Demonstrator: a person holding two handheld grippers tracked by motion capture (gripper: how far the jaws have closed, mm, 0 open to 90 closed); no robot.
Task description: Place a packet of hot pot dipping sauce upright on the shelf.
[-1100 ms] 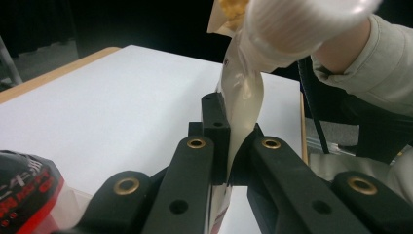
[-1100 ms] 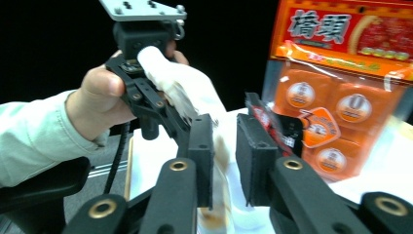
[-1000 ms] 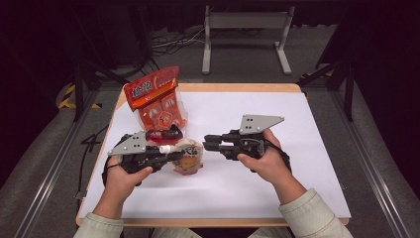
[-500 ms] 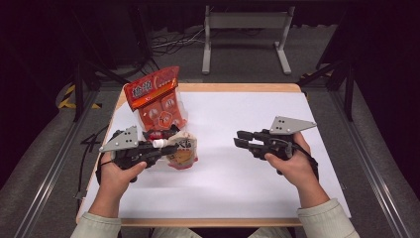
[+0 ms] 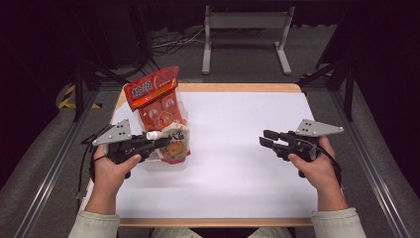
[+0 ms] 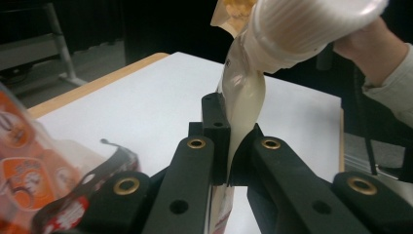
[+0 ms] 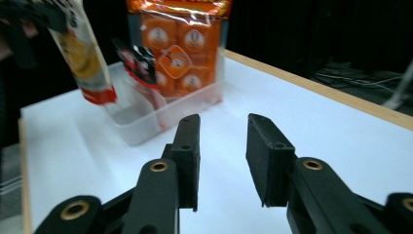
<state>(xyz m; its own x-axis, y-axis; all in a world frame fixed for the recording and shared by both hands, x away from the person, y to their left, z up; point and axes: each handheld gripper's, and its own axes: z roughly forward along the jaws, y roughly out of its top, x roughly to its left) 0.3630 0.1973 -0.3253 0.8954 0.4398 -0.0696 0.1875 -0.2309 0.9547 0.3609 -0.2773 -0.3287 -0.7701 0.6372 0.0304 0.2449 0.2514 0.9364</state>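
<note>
Left gripper (image 5: pixel 161 143) clamps a spouted drink pouch (image 5: pixel 174 144) by its neck, above a clear plastic bin (image 5: pixel 166 163) holding an orange snack bag (image 5: pixel 156 99). Right gripper (image 5: pixel 265 139), well apart over bare white table (image 5: pixel 237 188), has just been opening, jaws empty.

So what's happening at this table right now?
A person is working with a hand-held gripper in each hand. The left gripper is clamped on a spouted pouch, holding it over a clear plastic bin where an orange snack bag stands. The right gripper is off to the right above the white table, nothing between its jaws, which have just been opening.
</note>
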